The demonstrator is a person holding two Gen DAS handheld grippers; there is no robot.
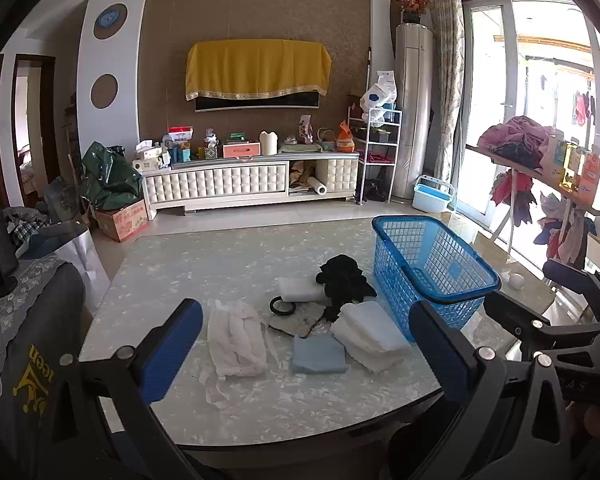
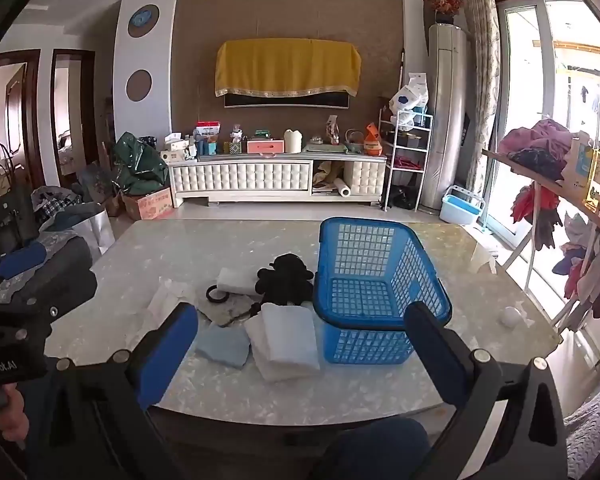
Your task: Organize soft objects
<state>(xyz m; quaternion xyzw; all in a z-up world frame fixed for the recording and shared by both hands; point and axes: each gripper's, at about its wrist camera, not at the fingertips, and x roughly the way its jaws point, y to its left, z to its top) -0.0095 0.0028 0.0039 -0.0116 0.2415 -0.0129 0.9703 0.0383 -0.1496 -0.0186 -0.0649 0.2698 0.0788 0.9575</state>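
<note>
Beside blue basket (image 2: pixel 380 280): white towels (image 2: pixel 288 340), black cloth (image 2: pixel 284 280) (tape roll (image 2: pixel 216 294) near); both grippers' fingers (image 1: pixel 172 344) wide

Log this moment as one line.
left gripper open, empty | right gripper open, empty | basket empty | cloths on table

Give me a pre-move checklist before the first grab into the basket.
1. Left gripper open, nothing held: ok.
2. Right gripper open, nothing held: ok.
3. Blue basket upright, nothing inside: ok.
4. Folded white cloth beside the basket, nothing on top: ok.
5. Blue sponge lying apart from the white gauze: ok.
6. Black cloth free of the black ring: cannot tell.
</note>
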